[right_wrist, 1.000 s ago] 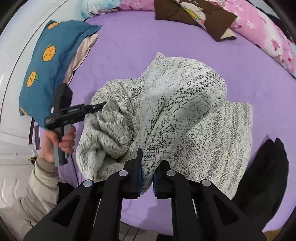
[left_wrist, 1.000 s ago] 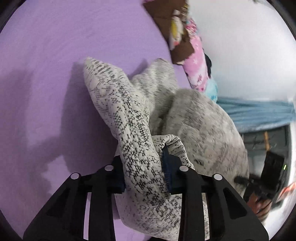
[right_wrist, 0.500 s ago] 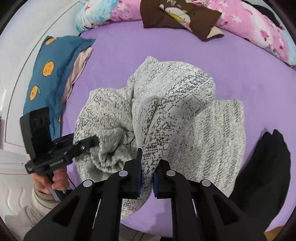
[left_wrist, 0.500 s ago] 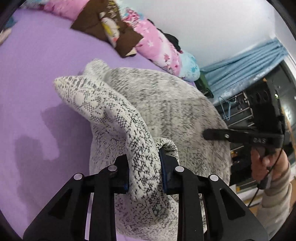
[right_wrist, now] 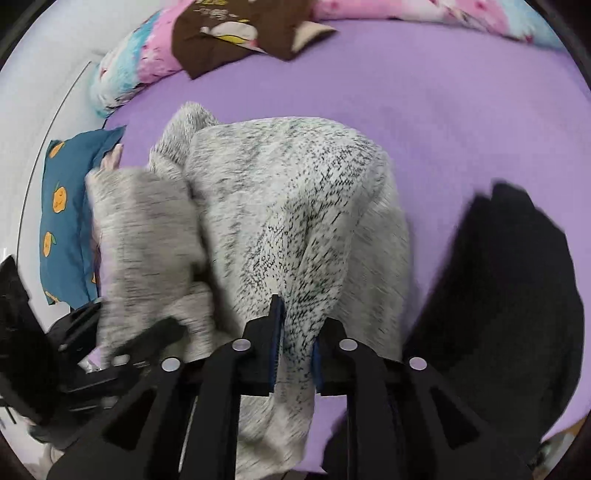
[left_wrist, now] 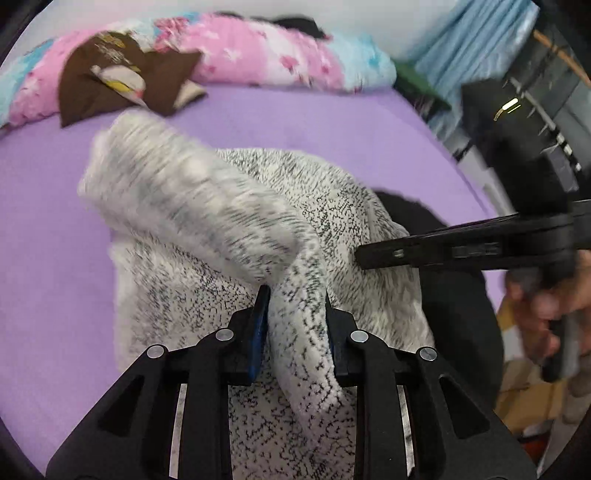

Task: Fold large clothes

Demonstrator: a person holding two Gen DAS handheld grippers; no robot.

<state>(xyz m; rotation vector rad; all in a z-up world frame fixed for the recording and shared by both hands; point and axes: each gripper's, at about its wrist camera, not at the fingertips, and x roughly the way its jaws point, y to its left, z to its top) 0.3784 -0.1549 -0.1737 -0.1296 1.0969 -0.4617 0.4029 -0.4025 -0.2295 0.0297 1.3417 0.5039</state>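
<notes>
swung round since a second ago, left gripper (left_wrist: 295, 314) clamped on speckled grey-white knit garment (left_wrist: 258, 206), heaped mid purple bed sheet (left_wrist: 55, 221). right gripper (right_wrist: 295, 332) near it, jaws opening, knit fold between. garment bulk beyond both tools, toward pillows.

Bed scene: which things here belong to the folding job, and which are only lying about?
For the job:
- grey knit garment
- left tongs, shut on it
- right tongs, opening, knit between them

Lying about:
- black garment
- brown cushion
- orange-print pillow
- pink floral bedding
</notes>
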